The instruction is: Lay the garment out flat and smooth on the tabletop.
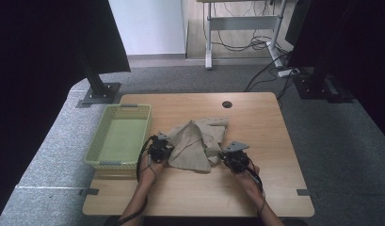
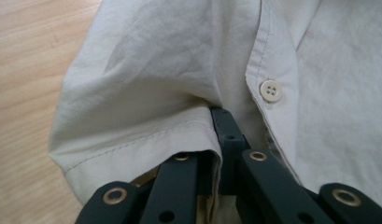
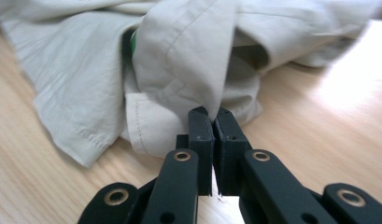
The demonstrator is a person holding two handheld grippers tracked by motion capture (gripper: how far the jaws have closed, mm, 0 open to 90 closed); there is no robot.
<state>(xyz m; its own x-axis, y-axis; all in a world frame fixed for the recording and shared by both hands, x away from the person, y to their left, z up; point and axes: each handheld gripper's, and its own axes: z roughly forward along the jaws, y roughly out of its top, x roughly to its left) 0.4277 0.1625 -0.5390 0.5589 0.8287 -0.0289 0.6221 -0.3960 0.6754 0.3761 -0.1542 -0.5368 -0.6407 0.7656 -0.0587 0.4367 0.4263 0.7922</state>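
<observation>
A crumpled beige button-up shirt (image 1: 196, 140) lies in the middle of the wooden table (image 1: 260, 127). My left gripper (image 1: 164, 151) sits at the shirt's left edge. In the left gripper view the hemmed edge of the shirt (image 2: 146, 70) drapes over the jaws of the left gripper (image 2: 216, 116), which are shut on the cloth, and a pale button (image 2: 271, 90) lies just beyond. My right gripper (image 1: 225, 157) is at the shirt's lower right edge. In the right gripper view the right gripper (image 3: 212, 115) has its jaws pressed together on a fold of the shirt (image 3: 188, 56).
A light green plastic basket (image 1: 97, 153) stands at the table's left side, close to my left hand. A round cable hole (image 1: 227, 104) is near the far edge. Bare wood stretches to the right of the shirt and along the near edge. Black stands and cables are on the floor behind.
</observation>
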